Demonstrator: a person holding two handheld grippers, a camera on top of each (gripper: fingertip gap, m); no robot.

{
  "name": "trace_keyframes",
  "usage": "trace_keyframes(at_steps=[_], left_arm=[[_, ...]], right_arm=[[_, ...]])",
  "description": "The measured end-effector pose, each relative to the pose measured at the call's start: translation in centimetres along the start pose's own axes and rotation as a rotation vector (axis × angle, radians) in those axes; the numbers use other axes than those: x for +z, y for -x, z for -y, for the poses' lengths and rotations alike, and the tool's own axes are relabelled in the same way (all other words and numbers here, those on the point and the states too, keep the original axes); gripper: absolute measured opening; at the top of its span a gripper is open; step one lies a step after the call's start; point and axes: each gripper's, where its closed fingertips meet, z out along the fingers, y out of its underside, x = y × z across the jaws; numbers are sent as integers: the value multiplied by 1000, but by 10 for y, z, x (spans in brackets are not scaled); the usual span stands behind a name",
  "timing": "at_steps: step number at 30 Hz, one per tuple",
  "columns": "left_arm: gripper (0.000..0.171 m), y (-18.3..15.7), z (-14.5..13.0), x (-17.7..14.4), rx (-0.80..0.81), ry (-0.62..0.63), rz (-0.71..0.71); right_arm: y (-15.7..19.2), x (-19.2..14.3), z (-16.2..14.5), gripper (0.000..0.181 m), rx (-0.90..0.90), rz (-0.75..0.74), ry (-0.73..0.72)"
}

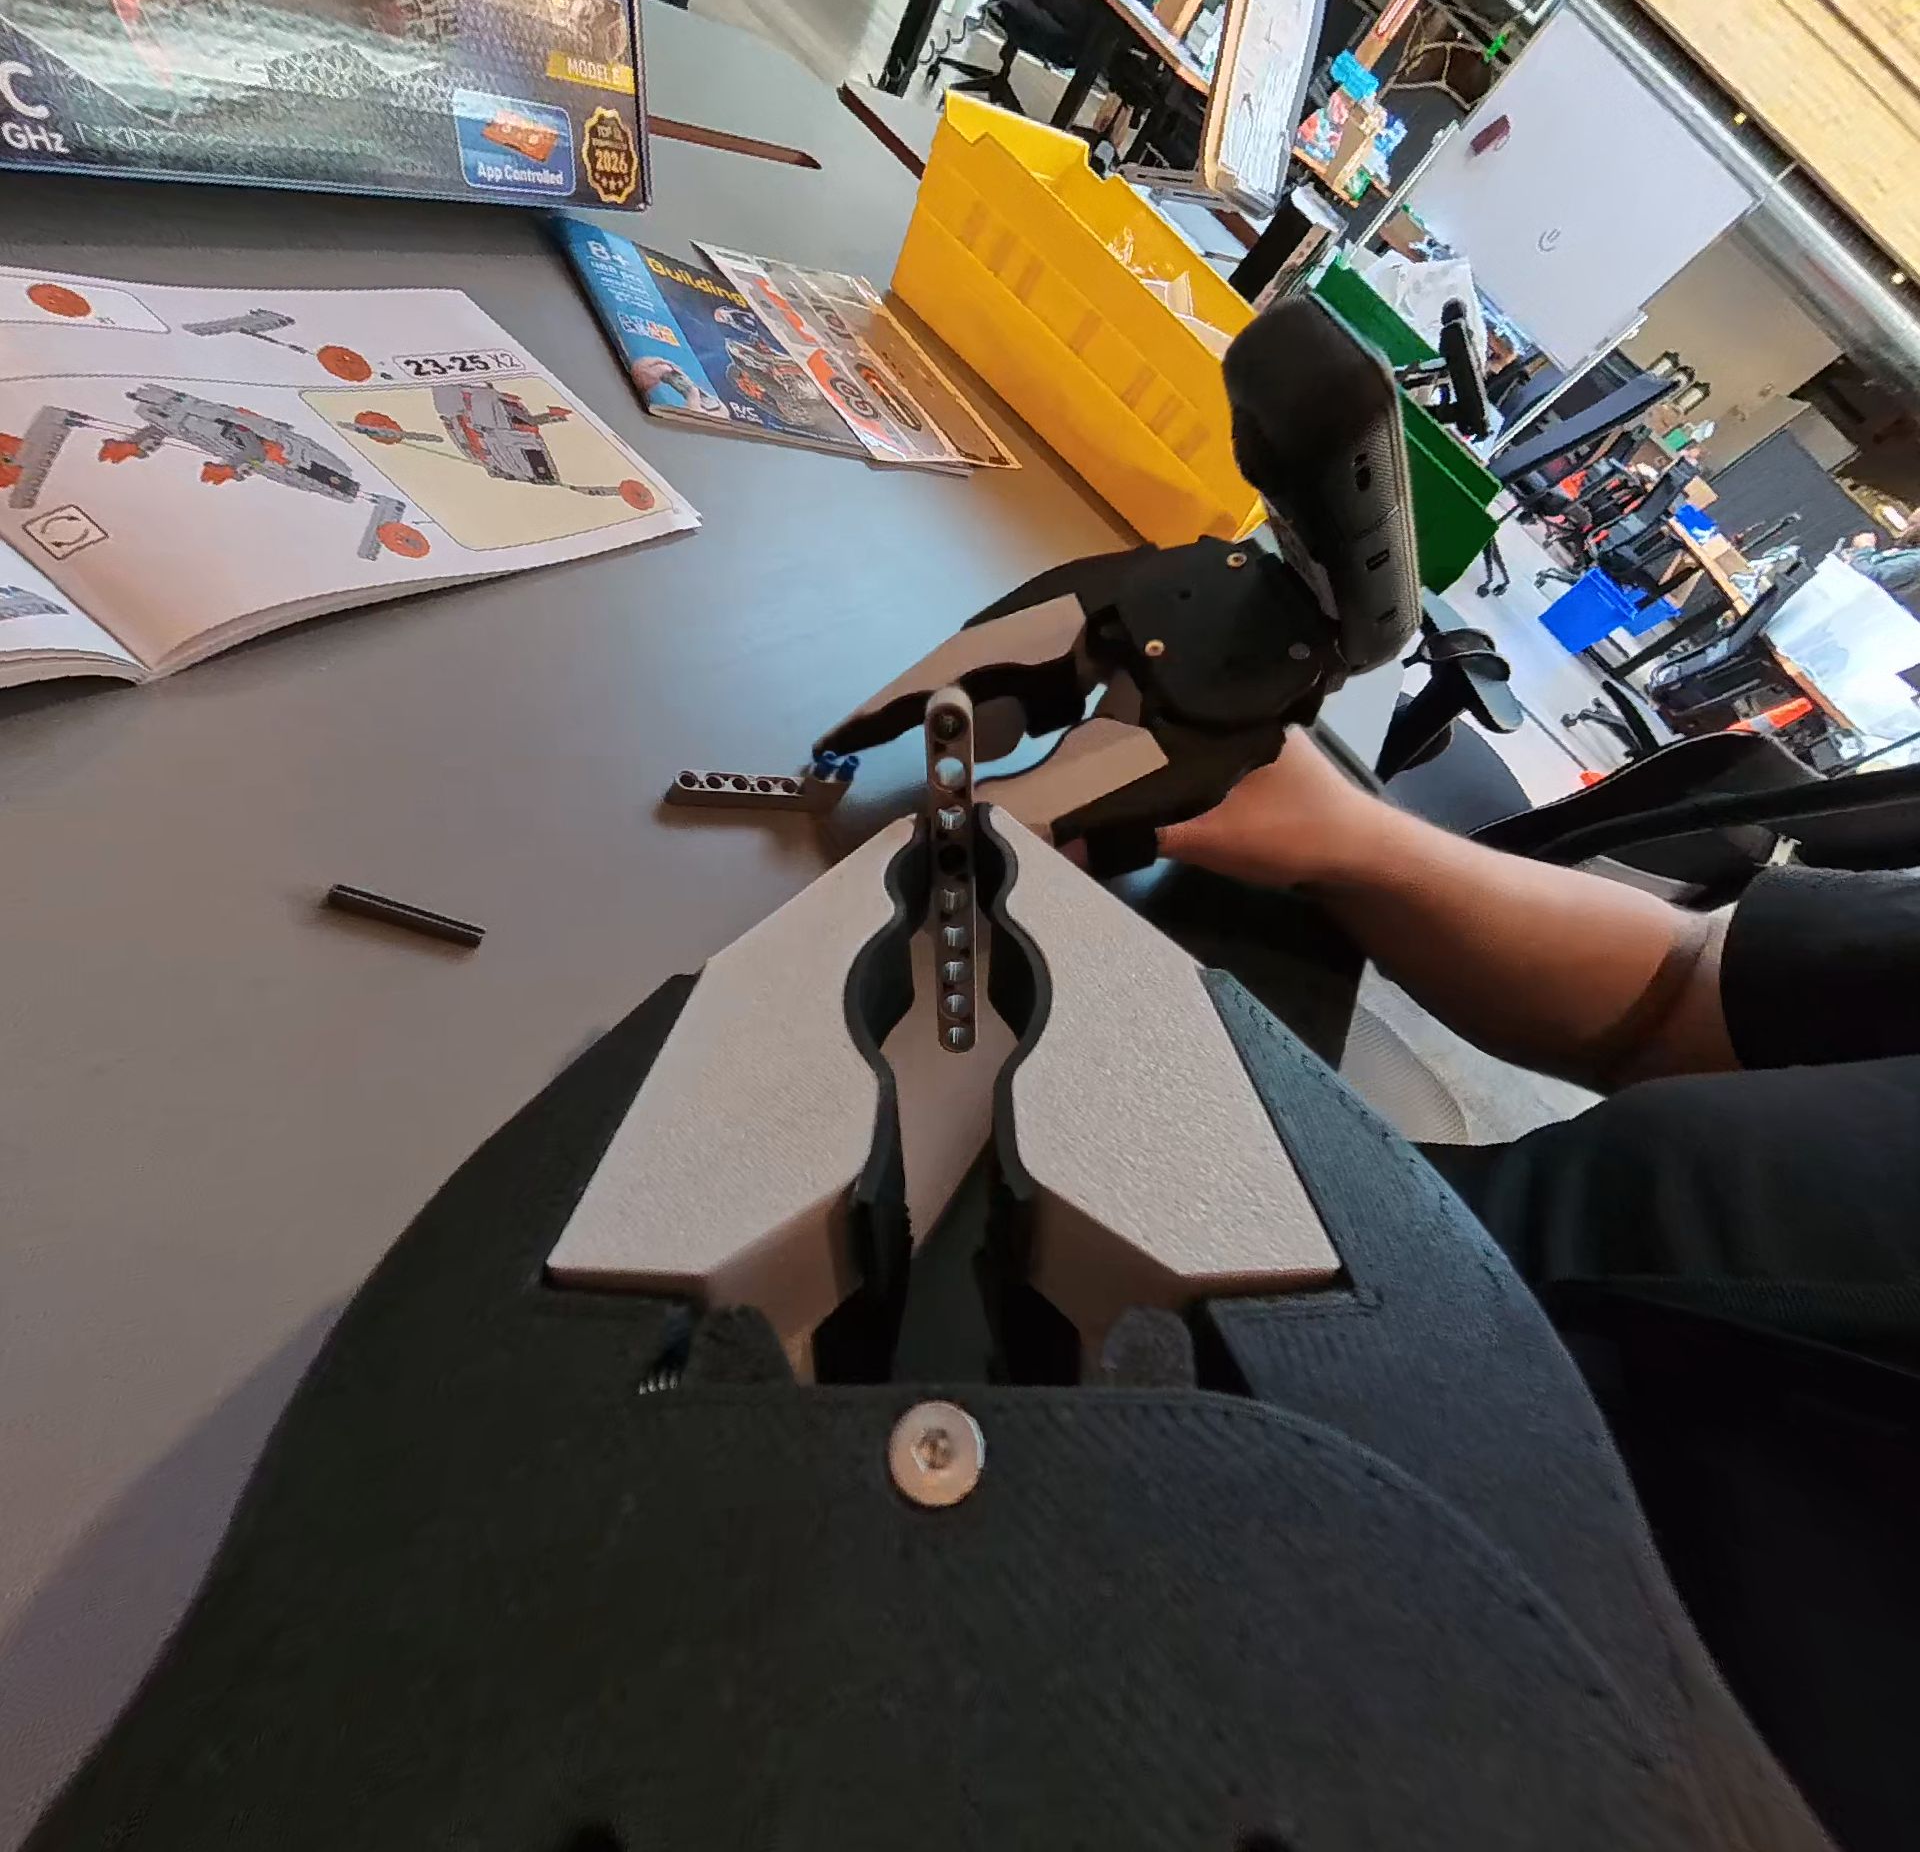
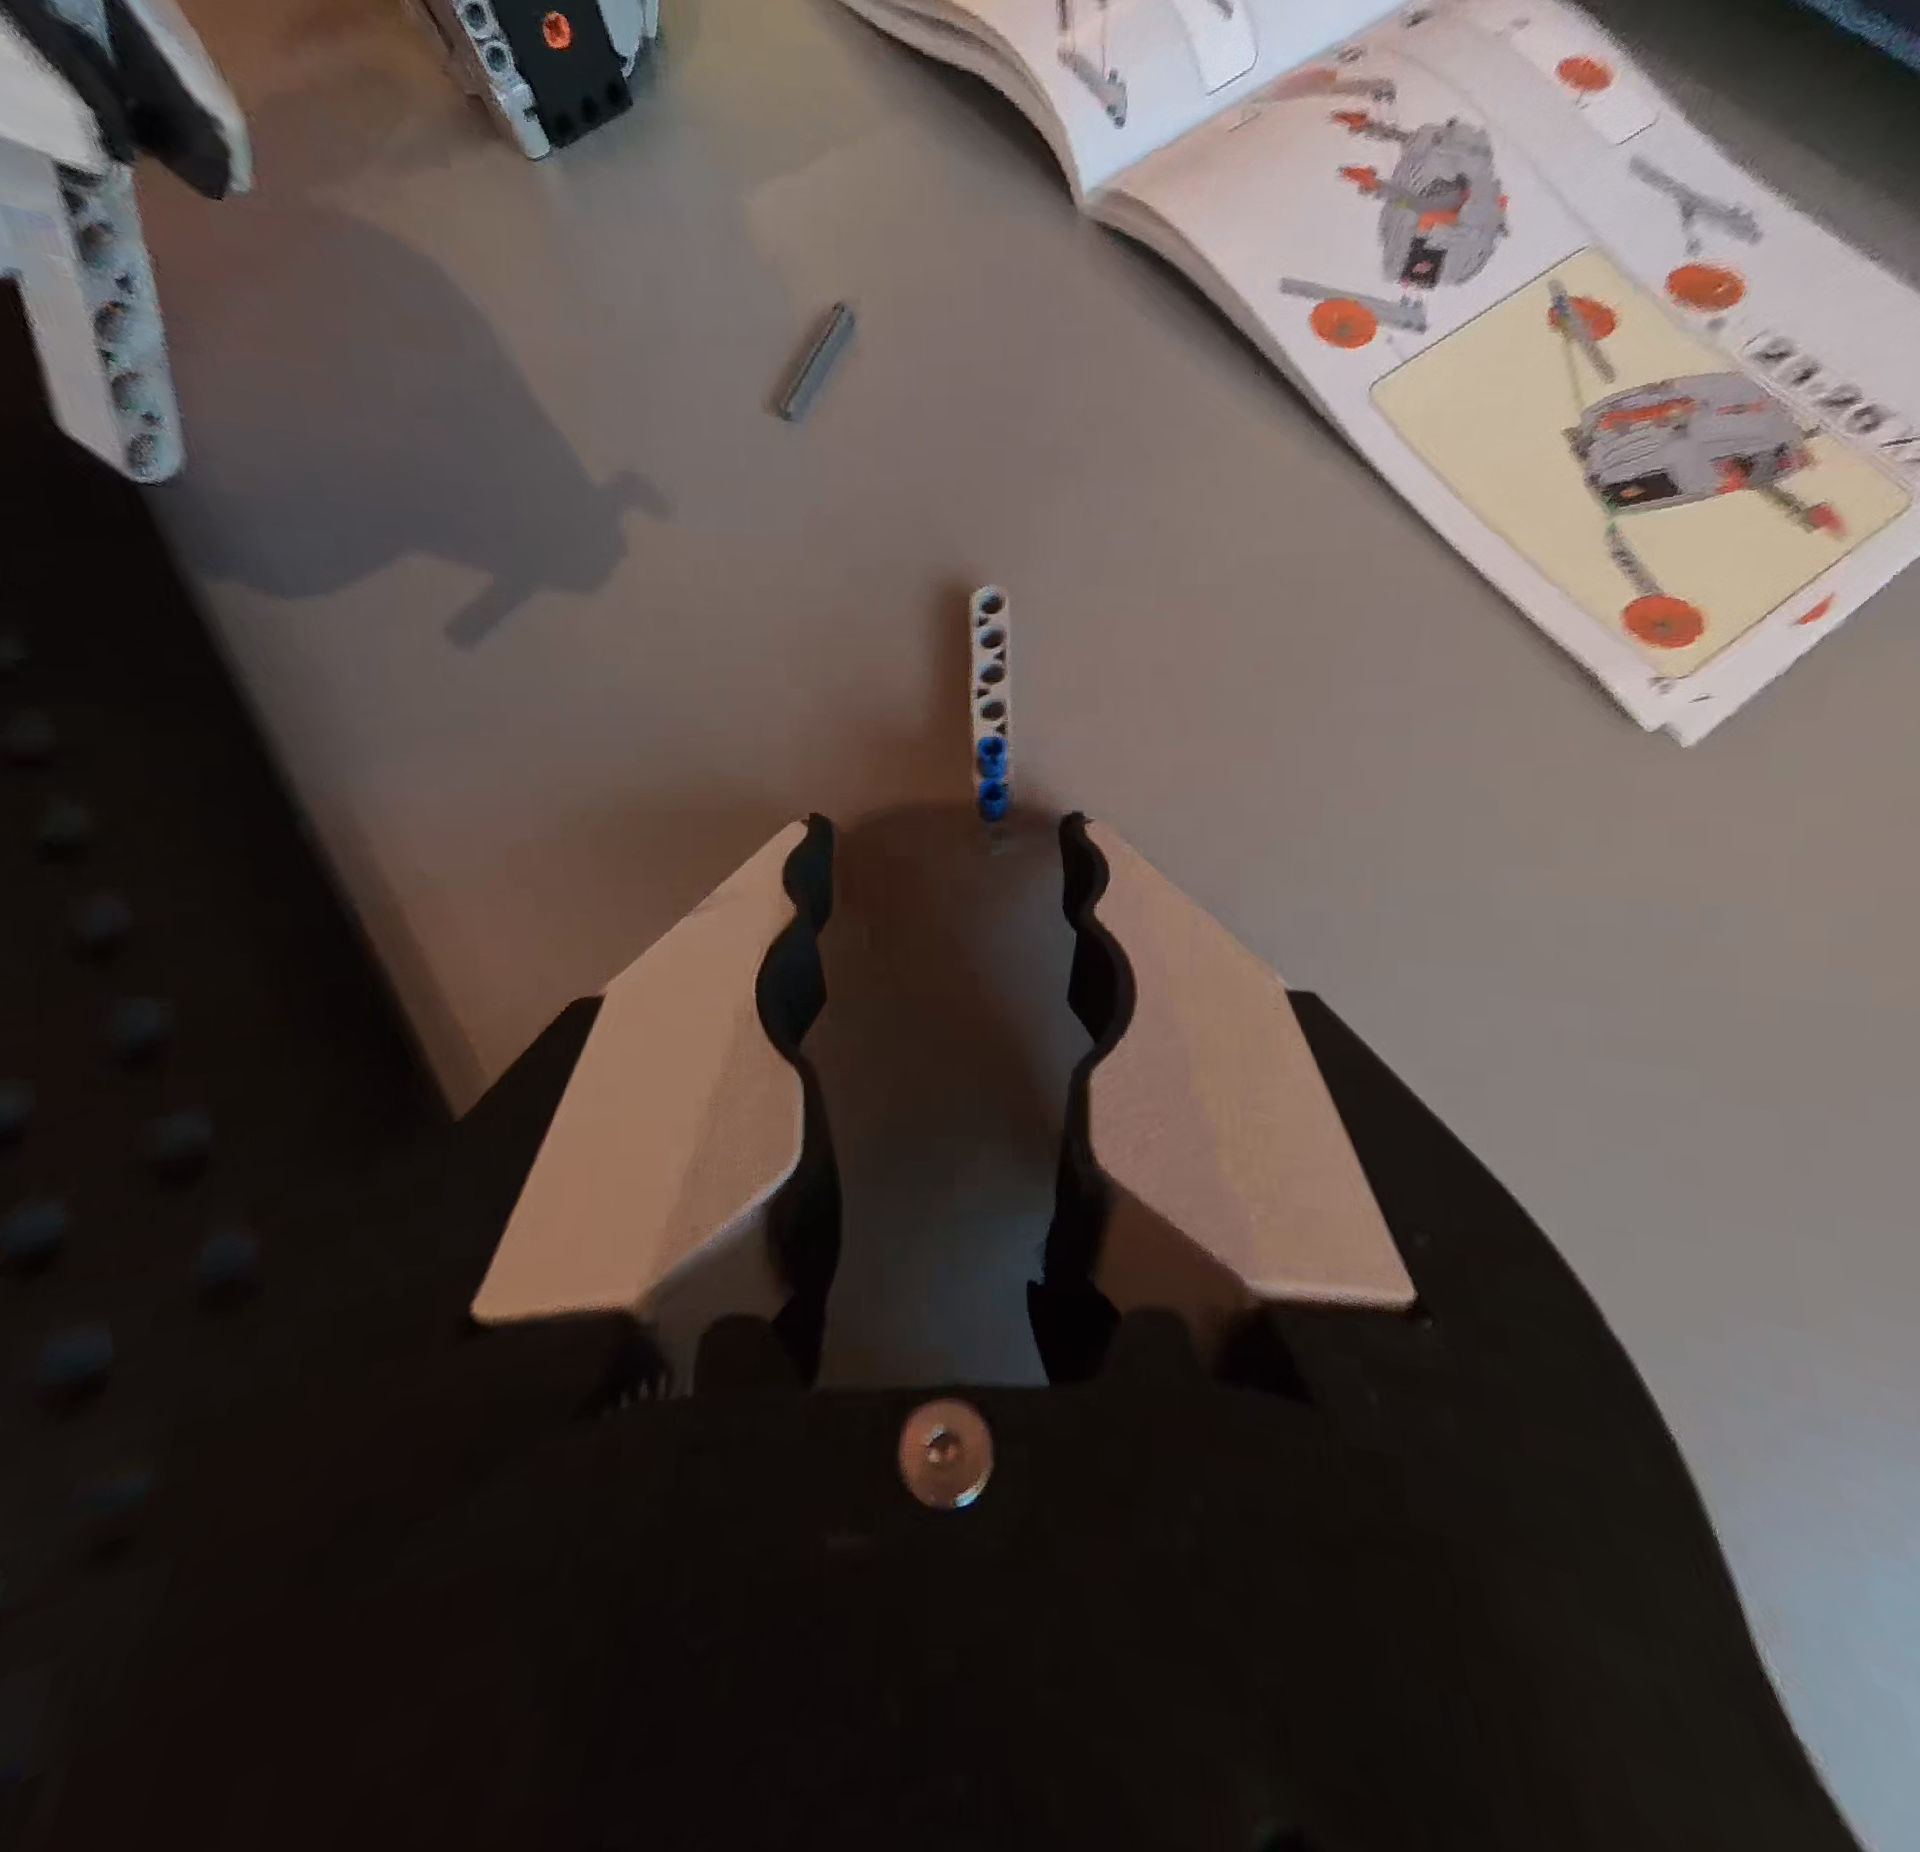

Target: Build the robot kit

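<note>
My left gripper [image 1: 948, 826] is shut on a long grey beam with holes [image 1: 951, 763], held edge-on and sticking out past the fingertips above the grey table [image 1: 312, 971]. My right gripper [image 2: 945, 826] is open and empty, low over the table. Just past its tips lies a second grey beam with two blue pins [image 2: 990, 701]. That beam [image 1: 743, 786] and the right gripper [image 1: 935, 732] also show in the left wrist view, with the gripper's tips at the beam's blue-pin end. A short dark axle [image 1: 405, 915] lies loose on the table; it also shows in the right wrist view [image 2: 818, 360].
An open instruction booklet [image 1: 312, 452] [image 2: 1455, 275], a product box [image 1: 312, 57], smaller leaflets [image 1: 790, 348] and a yellow bin [image 1: 1081, 316] sit at the back. A partly built model [image 2: 551, 36] stands at the far left. A person's forearm [image 1: 1455, 888] holds the right gripper. One gripper's finger ends stand about 12 cm off the other's. From either gripper's tips it is about 20 cm to the partly built model [image 2: 551, 36].
</note>
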Motion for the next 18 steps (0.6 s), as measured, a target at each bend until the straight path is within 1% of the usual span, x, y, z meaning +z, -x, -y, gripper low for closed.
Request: trace_keyframes(at_steps=[1,4,5,6,7,9,11,13,14,18], left_arm=[[5,2,-1,0,8,14,13],[5,10,-9,6,53,121,45],[5,13,-12,9,84,176,53],[5,15,-16,12,126,245,61],[5,19,-21,15,176,321,80],[5,24,-31,21,285,477,96],[5,16,-43,27,349,606,29],[5,12,-52,33,375,702,-18],[5,9,-55,36,375,732,-45],[6,-10,-59,43,322,814,-204]], right_arm=[[-6,1,1,40,-8,-24,-6],[-11,6,3,32,2,5,-29],[-11,7,4,24,-27,24,-26],[-3,8,4,6,-81,103,-16],[9,7,3,6,-124,216,-4],[27,-3,-1,6,-135,421,57],[33,-17,1,6,-137,546,83],[45,-36,3,6,-126,735,113],[49,-44,6,6,-125,800,101],[47,-48,-2,6,-133,883,179]])
